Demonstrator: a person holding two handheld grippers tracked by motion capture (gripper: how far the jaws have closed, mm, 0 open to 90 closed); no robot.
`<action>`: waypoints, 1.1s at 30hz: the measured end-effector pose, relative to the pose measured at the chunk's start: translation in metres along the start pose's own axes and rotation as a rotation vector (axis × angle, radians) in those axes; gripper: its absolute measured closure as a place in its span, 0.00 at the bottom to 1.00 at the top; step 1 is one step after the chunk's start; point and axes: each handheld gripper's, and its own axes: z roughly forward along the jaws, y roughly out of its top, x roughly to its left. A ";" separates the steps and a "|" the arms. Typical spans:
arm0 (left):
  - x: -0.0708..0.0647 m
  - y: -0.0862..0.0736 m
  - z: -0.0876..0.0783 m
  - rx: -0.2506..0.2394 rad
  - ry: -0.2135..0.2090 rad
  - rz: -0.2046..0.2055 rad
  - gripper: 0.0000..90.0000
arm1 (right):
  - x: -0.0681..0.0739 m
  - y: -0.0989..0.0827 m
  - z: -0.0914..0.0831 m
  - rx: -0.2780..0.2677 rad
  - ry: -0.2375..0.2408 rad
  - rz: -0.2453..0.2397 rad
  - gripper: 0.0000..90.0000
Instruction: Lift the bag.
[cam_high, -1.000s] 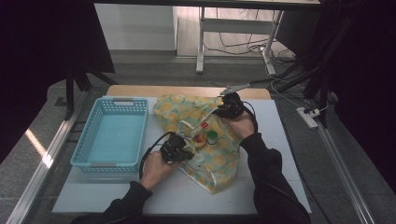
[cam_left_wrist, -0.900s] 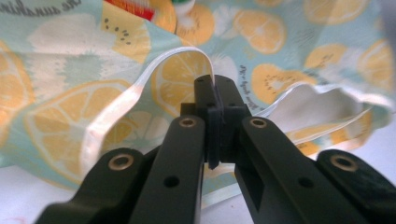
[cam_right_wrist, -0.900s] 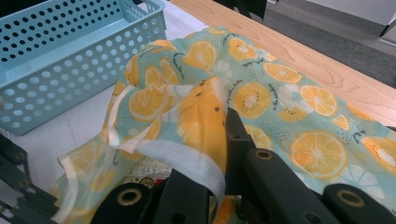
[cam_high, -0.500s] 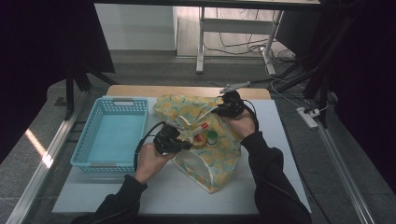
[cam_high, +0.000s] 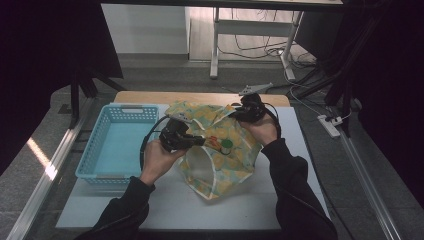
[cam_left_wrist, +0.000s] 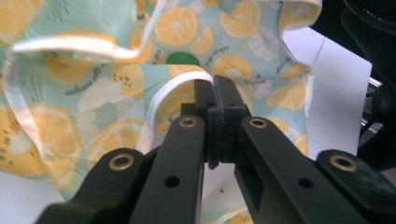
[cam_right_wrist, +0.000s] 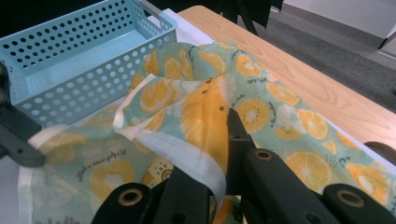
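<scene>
A cloth bag (cam_high: 220, 165) printed with orange slices on pale green lies on the white table top (cam_high: 280, 210), its white-lined mouth pulled apart. My left gripper (cam_high: 196, 142) is shut on the near white hem (cam_left_wrist: 175, 86) and holds it above the table. My right gripper (cam_high: 239, 113) is shut on the far hem (cam_right_wrist: 196, 158), with the cloth draped over its jaws. Inside the bag sits a green round thing (cam_high: 227, 145), also seen past the left jaws (cam_left_wrist: 183, 58), beside something red and orange (cam_high: 213, 140).
A light blue perforated basket (cam_high: 95, 155) stands left of the bag, close to my left hand; its wall (cam_right_wrist: 84, 79) lies just behind the cloth. A wooden board (cam_high: 150, 97) runs along the table's far edge. Cables lie on the floor beyond.
My left gripper has risen with the near hem, pulling the bag's mouth wider and lifting the cloth. The right gripper has lifted a little with the far hem.
</scene>
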 end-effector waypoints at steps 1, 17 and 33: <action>0.000 0.003 -0.002 -0.004 0.001 0.003 1.00 | 0.000 0.001 -0.001 -0.002 -0.002 -0.001 1.00; -0.001 0.053 -0.032 -0.077 0.018 0.046 1.00 | 0.002 0.020 -0.025 -0.037 -0.014 -0.010 1.00; 0.000 0.096 -0.063 -0.122 0.045 0.074 1.00 | 0.007 0.048 -0.053 -0.072 -0.036 -0.036 1.00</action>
